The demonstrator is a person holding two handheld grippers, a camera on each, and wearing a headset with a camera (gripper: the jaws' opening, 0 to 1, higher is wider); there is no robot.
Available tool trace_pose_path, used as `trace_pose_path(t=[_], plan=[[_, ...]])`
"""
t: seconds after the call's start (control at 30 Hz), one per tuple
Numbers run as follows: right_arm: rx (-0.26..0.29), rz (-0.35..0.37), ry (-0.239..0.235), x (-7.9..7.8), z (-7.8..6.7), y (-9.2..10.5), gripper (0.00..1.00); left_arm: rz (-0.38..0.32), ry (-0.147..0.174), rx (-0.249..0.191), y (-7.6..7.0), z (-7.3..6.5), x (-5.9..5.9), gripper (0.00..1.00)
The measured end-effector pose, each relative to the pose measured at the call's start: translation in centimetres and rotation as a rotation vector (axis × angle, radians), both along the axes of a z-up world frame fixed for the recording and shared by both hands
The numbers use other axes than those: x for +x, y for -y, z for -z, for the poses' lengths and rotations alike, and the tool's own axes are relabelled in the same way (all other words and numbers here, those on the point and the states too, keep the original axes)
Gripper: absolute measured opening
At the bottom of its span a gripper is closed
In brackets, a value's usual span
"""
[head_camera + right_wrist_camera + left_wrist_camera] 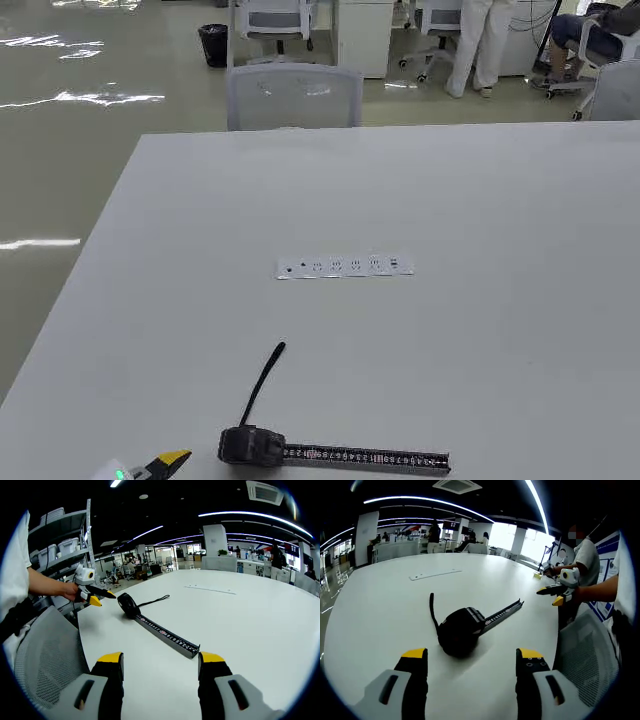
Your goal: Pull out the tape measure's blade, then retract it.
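Though both tools sit close to the tape measure (pixel 461 631), neither grips it. The left tongs (pixel 472 655) stand wide apart and empty, and the black case lies on the counter (pixel 380 600) just ahead of the gap between their yellow tips. The right tongs (pixel 161 658) are spread just as wide and hold nothing. The hooked end of the blade (pixel 167 636) lies just in front of them, nearer the right-hand tip, and I cannot tell whether it touches that tip. The blade is drawn partway out of the case and lies flat on the counter, its printed marks too small to read. A black strap (pixel 432 611) trails from the case toward the far side.

In the head view, one yellow tip of the left tongs pokes in at the bottom edge beside the case, the rest cut off by the frame. In the right gripper view a hand (pixel 66 590) holds the left tongs out over the counter's near corner.

The counter is white and smooth, with a white power strip (pixel 345 267) set near its middle. A grey mesh chair (pixel 293 97) stands at the far edge on a glossy floor, and a person (pixel 478 45) in white stands farther back. Shelves (pixel 62 547) with storage boxes line one wall under long ceiling lights.
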State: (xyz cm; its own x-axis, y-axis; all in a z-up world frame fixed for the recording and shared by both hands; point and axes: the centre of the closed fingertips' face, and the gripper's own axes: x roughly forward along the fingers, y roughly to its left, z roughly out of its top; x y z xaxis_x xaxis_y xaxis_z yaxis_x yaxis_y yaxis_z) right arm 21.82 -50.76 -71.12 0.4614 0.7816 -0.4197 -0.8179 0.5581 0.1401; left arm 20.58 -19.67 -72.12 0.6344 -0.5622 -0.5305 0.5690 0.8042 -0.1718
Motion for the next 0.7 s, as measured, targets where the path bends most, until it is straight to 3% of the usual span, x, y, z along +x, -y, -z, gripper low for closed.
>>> trace_pose_path(t=[0.37, 0.47, 0.7], plan=[[-0.003, -0.018, -0.007, 1.0, 0.4, -0.8, 0.60, 0.072, -0.007, 0.021, 0.5, 0.4, 1.4, 0.68], [-0.004, -0.021, -0.013, 1.2, 0.5, -0.9, 0.60, 0.106, -0.012, 0.046, 0.6, 0.9, 1.7, 0.67], [-0.009, -0.031, -0.022, 1.7, 0.9, -0.8, 0.60, 0.142, 0.005, 0.060, 0.9, 0.8, 2.6, 0.66]])
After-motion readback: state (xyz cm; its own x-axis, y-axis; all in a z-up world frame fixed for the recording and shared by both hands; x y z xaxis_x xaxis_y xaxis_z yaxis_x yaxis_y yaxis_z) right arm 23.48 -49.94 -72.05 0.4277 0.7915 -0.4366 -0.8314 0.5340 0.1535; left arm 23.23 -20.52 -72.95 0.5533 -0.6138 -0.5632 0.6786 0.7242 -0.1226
